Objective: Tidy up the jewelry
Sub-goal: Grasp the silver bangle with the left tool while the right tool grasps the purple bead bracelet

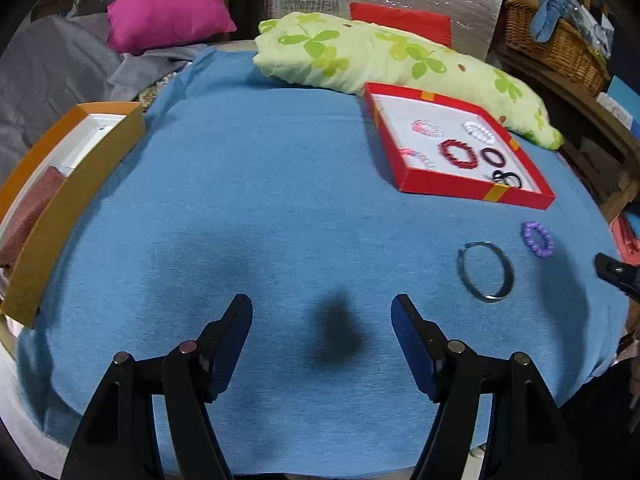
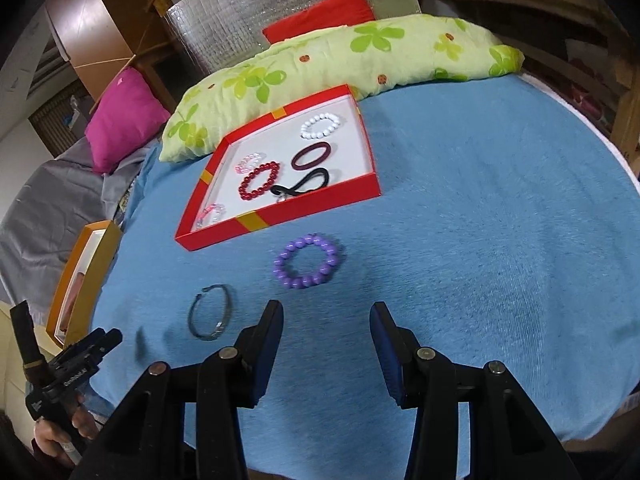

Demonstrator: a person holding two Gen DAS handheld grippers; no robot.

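— Left wrist view? Left gripper (image 1: 322, 308) spread wide over bare blue cloth (image 1: 260, 200), grasping nothing. Off to its right, silver bangle (image 1: 487, 271) and purple bead bracelet (image 1: 538, 239) lying on the cloth, apart from each other, outside the red box (image 1: 476, 194). Orange box (image 1: 76, 184) at the left edge, far plainer here.

— Right wrist view? Right gripper (image 2: 326, 316) likewise released, empty, just short of the purple bracelet. Clearer look inside the red box: white beads (image 2: 321, 125), red beads (image 2: 259, 181), maroon band (image 2: 314, 155), black band (image 2: 306, 186), pink beads (image 2: 250, 162).
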